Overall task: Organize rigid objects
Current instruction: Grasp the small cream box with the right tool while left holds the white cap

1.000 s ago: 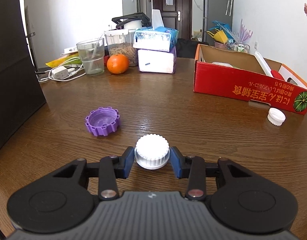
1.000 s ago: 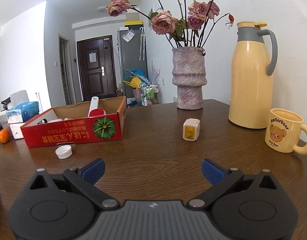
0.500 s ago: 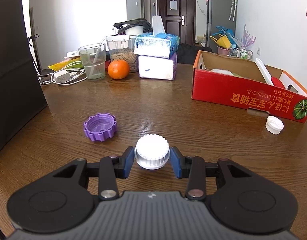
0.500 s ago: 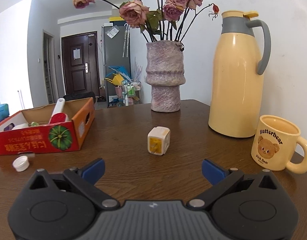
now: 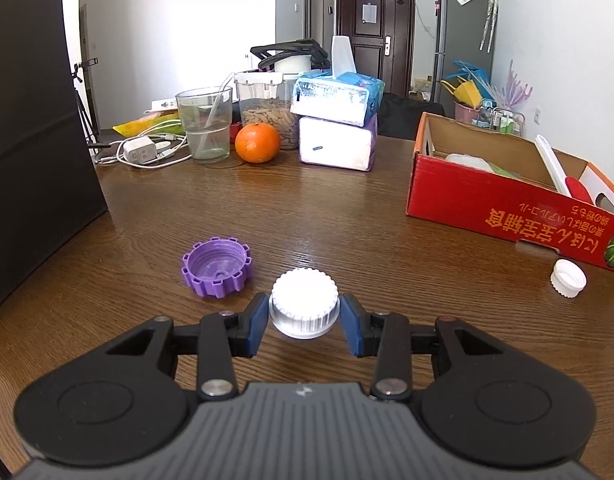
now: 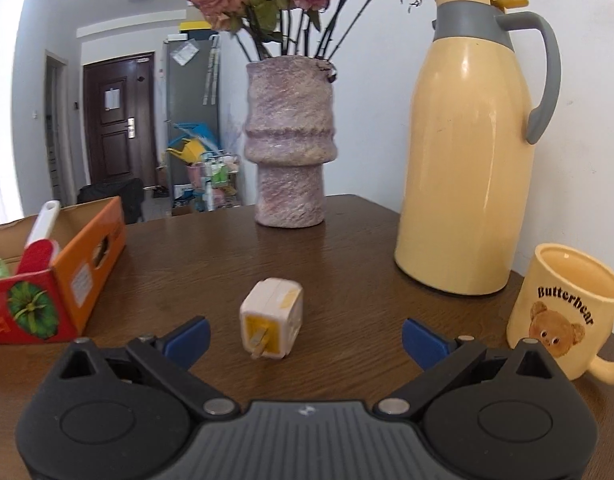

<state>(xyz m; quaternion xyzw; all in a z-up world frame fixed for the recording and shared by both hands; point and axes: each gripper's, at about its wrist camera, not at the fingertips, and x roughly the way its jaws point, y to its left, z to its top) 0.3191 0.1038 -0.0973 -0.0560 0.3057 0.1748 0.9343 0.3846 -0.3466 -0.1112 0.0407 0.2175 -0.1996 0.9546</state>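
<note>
Two views cover this moment; we take the left wrist view first. We hold the left hand-held gripper (image 5: 304,322) closed on the white ribbed cap (image 5: 304,307), one blue pad on each side of its knurled rim, which gives the pads a grip across the widest part. The cap appears just clear of the table (image 5: 327,216), though we cannot confirm contact. A purple cap (image 5: 216,267) lies open side up just beside it to the left. A small white cap (image 5: 568,278) rests near the front corner of the red cardboard box (image 5: 515,208), which already contains items and is, in our judgement, the collection point.

In the right wrist view, the right hand-held gripper (image 6: 305,336) is spread wide and holds nothing. A white plug adapter (image 6: 272,319) lies on the table between the pads, nearer the left one and touching neither. We judge the wide opening to be preparation for closing across its body. The thermos (image 6: 467,160), mug (image 6: 567,312) and vase (image 6: 290,144) stand beyond it.
</note>
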